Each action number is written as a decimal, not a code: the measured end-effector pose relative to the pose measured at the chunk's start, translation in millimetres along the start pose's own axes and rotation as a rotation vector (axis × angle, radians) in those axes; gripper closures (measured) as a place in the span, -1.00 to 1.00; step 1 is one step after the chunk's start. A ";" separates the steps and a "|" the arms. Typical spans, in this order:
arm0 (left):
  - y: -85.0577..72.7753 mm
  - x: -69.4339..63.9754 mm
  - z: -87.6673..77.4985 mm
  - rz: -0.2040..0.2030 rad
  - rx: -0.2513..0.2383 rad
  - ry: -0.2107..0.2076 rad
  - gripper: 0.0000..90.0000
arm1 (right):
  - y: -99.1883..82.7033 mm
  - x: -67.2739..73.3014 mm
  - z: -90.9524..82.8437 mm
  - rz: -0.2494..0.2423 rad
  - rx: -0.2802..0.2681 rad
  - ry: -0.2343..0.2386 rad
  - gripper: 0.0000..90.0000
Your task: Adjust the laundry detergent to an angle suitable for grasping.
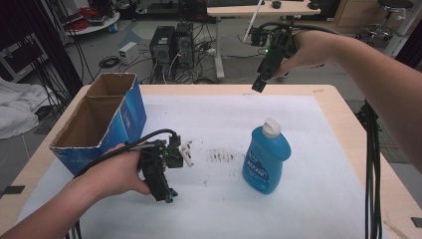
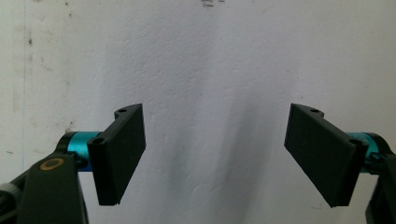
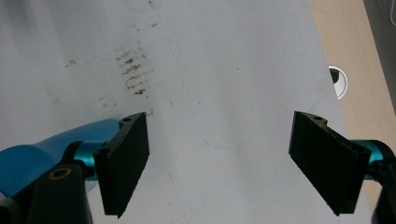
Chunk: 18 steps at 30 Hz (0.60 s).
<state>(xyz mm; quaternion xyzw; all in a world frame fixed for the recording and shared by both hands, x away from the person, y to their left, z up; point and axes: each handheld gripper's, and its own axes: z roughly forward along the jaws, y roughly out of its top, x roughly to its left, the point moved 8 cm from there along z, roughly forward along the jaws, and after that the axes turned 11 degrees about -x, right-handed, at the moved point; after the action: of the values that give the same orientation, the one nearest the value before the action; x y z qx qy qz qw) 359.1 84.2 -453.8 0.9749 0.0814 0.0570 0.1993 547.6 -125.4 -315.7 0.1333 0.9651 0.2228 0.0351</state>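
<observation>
Two hand-held grippers, left (image 1: 170,198) at lower left, right (image 1: 259,84) at top, both spread and empty; bottle (image 1: 266,158) at centre.

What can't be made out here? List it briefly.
- Bottle label: print too small to read in the high view.
- Box bottom: hidden by its own walls in the high view.
- Bottle body in the right gripper view: cut off behind that gripper's own jaw.

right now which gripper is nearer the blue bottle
Left. The left gripper sits low on the table beside the blue bottle; the right gripper hangs raised beyond it, over the far edge.
</observation>
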 end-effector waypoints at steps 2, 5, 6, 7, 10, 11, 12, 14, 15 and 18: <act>0.0 0.0 0.2 0.001 0.002 0.000 -0.54 | 0.2 0.9 -0.3 0.004 -0.001 -0.001 -0.56; 1.4 -1.0 0.5 -0.003 -0.004 -0.006 -0.54 | 0.4 1.5 -1.1 -0.001 -0.004 0.001 -0.56; 1.6 -0.5 0.5 0.003 -0.002 -0.006 -0.54 | 0.3 1.8 -1.9 0.003 -0.007 0.002 -0.56; 1.6 -0.5 0.5 0.003 -0.002 -0.006 -0.54 | 0.1 1.8 -2.0 0.003 -0.008 0.002 -0.56; 1.4 1.0 0.7 0.004 -0.005 -0.003 -0.54 | -1.0 1.0 -2.2 0.001 -0.005 0.002 -0.56; 1.0 1.5 0.7 0.003 -0.002 -0.003 -0.54 | -1.8 0.8 -2.5 0.003 -0.002 -0.001 -0.56; 0.8 1.8 0.5 0.003 0.000 -0.004 -0.54 | -2.3 0.2 -3.0 0.007 -0.004 -0.002 -0.56; 1.2 2.5 0.0 0.001 -0.005 -0.002 -0.54 | -2.1 -1.0 -3.5 0.006 -0.014 -0.001 -0.56; 1.2 2.9 0.0 0.001 -0.007 -0.004 -0.54 | -2.1 -1.0 -3.5 0.006 -0.014 -0.001 -0.56; 0.7 3.8 -0.5 -0.005 -0.001 0.005 -0.54 | -2.6 -1.1 -4.2 0.005 -0.013 -0.003 -0.56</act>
<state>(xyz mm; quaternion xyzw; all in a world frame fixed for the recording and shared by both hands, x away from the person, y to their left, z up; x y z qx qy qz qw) 362.8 84.5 -452.8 0.9745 0.0843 0.0589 0.1995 547.5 -129.8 -313.0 0.1359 0.9632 0.2289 0.0369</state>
